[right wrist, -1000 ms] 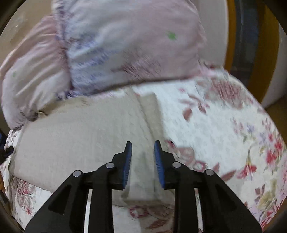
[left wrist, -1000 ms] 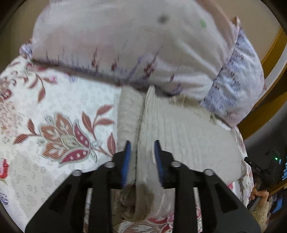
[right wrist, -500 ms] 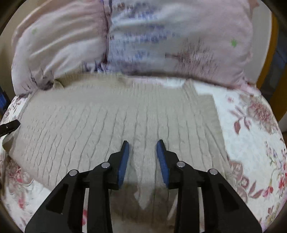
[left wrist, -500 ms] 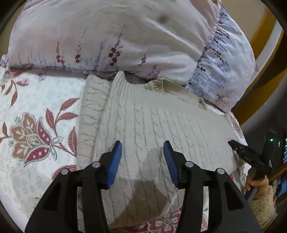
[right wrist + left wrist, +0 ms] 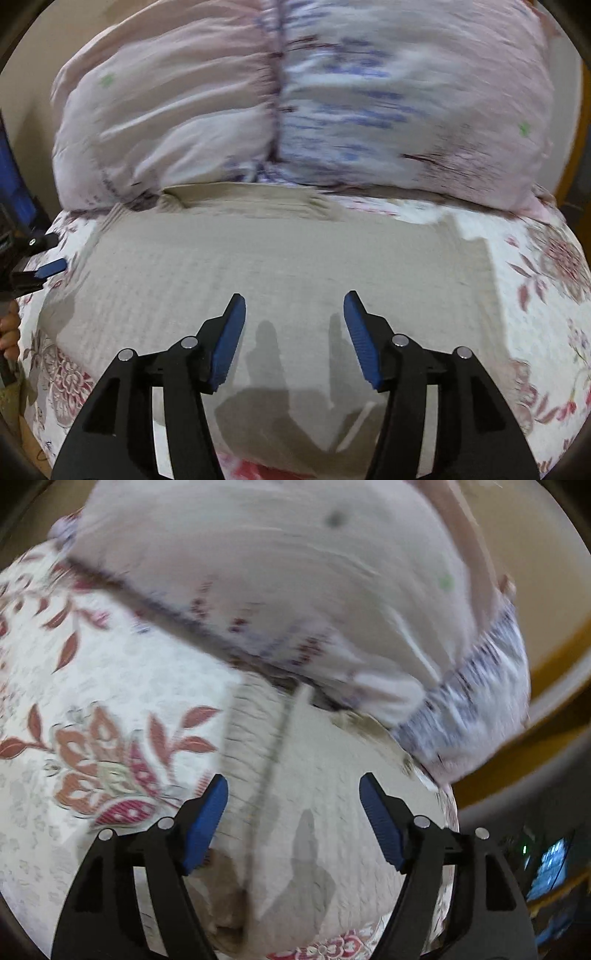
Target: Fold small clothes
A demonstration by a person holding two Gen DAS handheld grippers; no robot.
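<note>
Hovering over the beige sweater (image 5: 258, 258) on the bed (image 5: 110, 686), my left tongs (image 5: 291, 808) and right tongs (image 5: 293, 325) gape wide, holding nothing.

One beige sweater (image 5: 280, 258), two pillows (image 5: 166, 122) (image 5: 424, 110), one floral bedspread (image 5: 110, 686), two tongs (image 5: 293, 823) (image 5: 293, 332).

A second ago both grippers were pinching folds of the beige cable-knit sweater (image 5: 280, 258). Now the left gripper (image 5: 293, 821) and the right gripper (image 5: 293, 336) have let go and spread wide above it. The sweater has dropped flat onto the floral bedspread (image 5: 110, 686).
</note>
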